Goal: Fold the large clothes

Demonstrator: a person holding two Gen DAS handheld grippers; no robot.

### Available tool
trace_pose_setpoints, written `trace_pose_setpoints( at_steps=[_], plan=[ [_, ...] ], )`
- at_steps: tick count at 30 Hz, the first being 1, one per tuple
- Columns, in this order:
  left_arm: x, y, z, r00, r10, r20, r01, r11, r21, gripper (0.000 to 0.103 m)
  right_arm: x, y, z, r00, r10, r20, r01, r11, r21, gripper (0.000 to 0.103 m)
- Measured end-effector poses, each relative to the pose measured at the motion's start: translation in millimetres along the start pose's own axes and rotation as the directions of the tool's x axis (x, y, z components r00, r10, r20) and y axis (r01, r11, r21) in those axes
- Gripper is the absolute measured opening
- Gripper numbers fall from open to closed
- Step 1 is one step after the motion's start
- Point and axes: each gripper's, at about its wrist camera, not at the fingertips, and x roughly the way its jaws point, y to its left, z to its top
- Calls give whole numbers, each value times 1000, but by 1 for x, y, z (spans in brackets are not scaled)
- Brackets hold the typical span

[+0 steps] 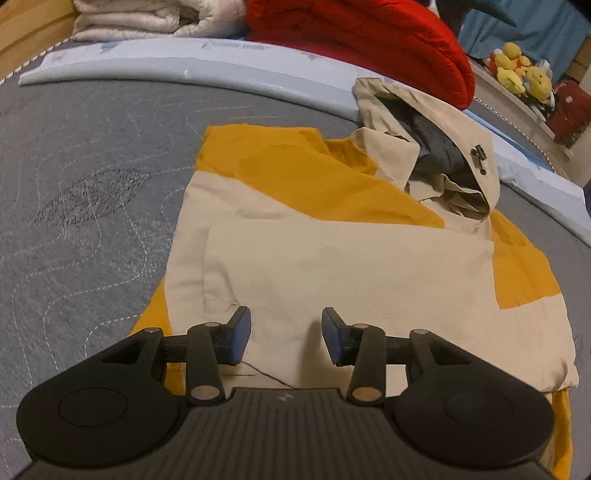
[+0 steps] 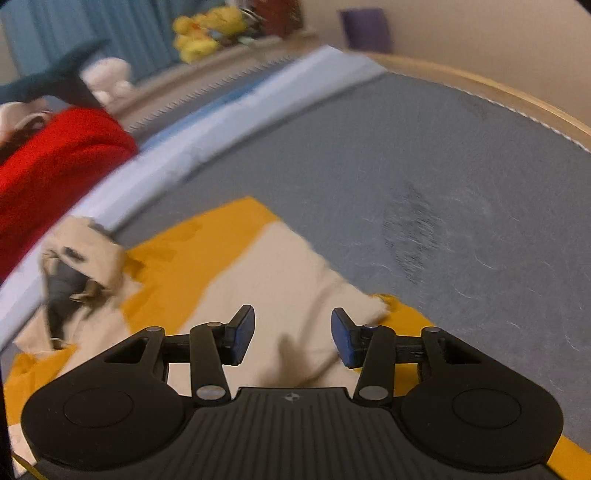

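A beige and mustard-yellow hooded jacket (image 1: 332,266) lies partly folded on a grey quilted mattress (image 1: 81,192). Its hood (image 1: 443,147), with dark grey lining, lies at the far right. My left gripper (image 1: 286,338) is open and empty, just above the jacket's near beige panel. In the right wrist view the same jacket (image 2: 266,273) lies below my right gripper (image 2: 293,338), which is open and empty over a beige flap. The hood (image 2: 81,258) shows at the left there. The right wrist view is blurred.
A red quilted garment (image 1: 388,40) and a folded white blanket (image 1: 147,18) lie at the far edge of the bed. Yellow plush toys (image 1: 517,70) sit on a ledge at the far right. A wooden bed frame (image 2: 498,92) borders the mattress (image 2: 443,184).
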Motion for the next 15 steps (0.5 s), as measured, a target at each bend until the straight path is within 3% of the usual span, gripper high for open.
trace_pose_setpoints(
  at_steps=[3, 6, 7, 10, 15],
  plan=[
    [5, -1, -2, 1000, -1, -10, 1, 1000, 2, 47, 33, 8, -5, 989, 113, -91, -119, 991, -59, 49],
    [18, 8, -7, 997, 4, -81, -7, 999, -32, 48, 74, 3, -19, 951, 56, -305, -87, 992, -89, 49],
    [22, 11, -8, 994, 3, -110, -8, 999, -50, 48, 78, -1, -22, 943, 50, -328, -81, 993, -83, 49],
    [20, 12, -5, 994, 15, -108, -20, 998, -52, 48, 72, 1, -17, 950, 56, -307, -95, 989, -113, 49],
    [-12, -2, 4, 1000, 13, 26, -13, 1000, 15, 61, 36, 6, 7, 978, 113, -174, -140, 978, -155, 49]
  ],
)
